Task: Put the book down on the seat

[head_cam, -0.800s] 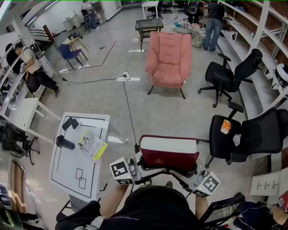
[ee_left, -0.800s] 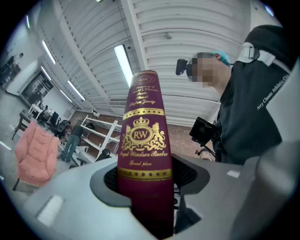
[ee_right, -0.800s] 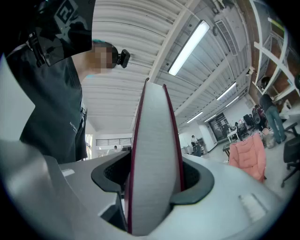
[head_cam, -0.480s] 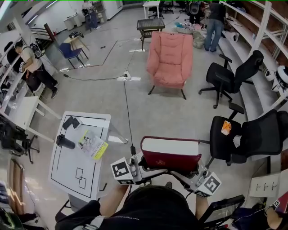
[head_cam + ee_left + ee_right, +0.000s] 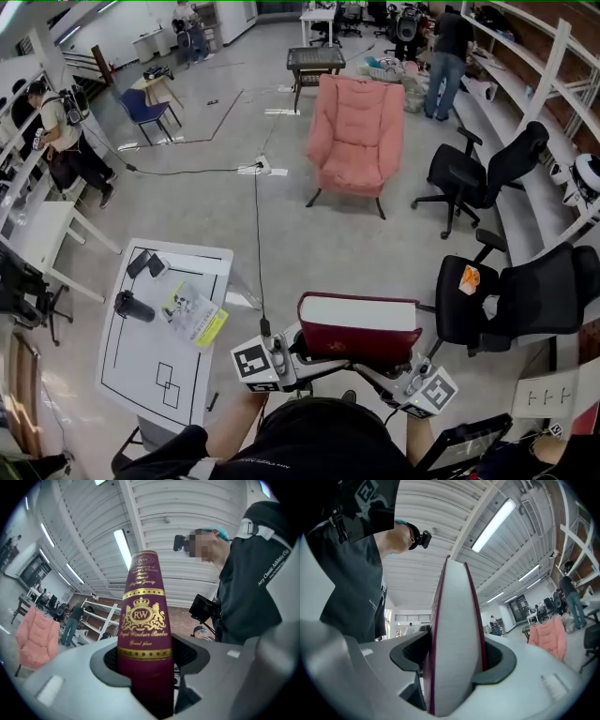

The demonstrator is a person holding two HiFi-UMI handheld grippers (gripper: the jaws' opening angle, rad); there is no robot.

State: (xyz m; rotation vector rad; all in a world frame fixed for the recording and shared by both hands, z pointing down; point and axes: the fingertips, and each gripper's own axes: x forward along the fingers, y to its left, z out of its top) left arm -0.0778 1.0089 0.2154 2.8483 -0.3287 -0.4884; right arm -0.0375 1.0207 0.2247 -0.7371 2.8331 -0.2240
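Note:
A thick dark red book (image 5: 356,328) with white page edges is held up in front of the person, one gripper at each end. My left gripper (image 5: 298,349) is shut on its spine end; the left gripper view shows the gold-lettered spine (image 5: 142,630) squeezed between the jaws. My right gripper (image 5: 401,364) is shut on the other end, where the white page block (image 5: 457,644) fills the gap between the jaws. The pink armchair (image 5: 356,136) stands far ahead on the floor, its seat (image 5: 350,173) bare.
A white table (image 5: 159,328) at the left carries a booklet, a black cylinder and small dark items. Black office chairs (image 5: 525,295) stand at the right, one with an orange thing on it. A cable (image 5: 258,244) crosses the floor toward the armchair. People stand at the room's edges.
The view has shifted slightly forward: the armchair and table have slid a little lower in the head view. The book stays gripped at both ends.

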